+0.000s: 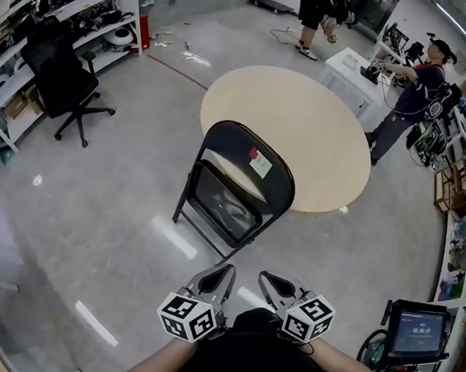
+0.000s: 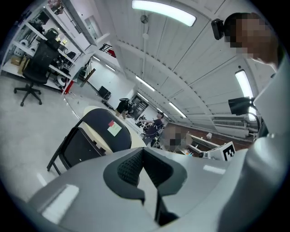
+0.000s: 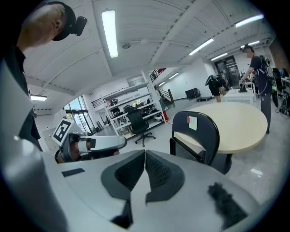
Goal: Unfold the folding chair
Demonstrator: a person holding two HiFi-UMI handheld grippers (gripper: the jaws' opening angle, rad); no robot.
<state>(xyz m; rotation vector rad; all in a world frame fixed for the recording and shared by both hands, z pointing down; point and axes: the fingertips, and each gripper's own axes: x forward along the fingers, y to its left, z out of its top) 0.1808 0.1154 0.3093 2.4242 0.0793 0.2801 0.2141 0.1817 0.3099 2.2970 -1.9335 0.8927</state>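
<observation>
A black folding chair (image 1: 234, 185) stands on the floor with its back against the round beige table (image 1: 308, 123). Its backrest carries a pale sticker (image 1: 260, 164), and the seat looks only partly lowered. The chair also appears in the left gripper view (image 2: 93, 138) and the right gripper view (image 3: 195, 136). My left gripper (image 1: 220, 274) and right gripper (image 1: 271, 278) hang side by side close to my body, short of the chair and touching nothing. Both are shut with nothing between the pads (image 2: 141, 168) (image 3: 144, 171).
A black office chair (image 1: 62, 74) stands at the left by white shelving (image 1: 13, 46). Two people work at benches on the right (image 1: 418, 94) and at the back (image 1: 315, 10). A screen (image 1: 417, 331) stands at lower right.
</observation>
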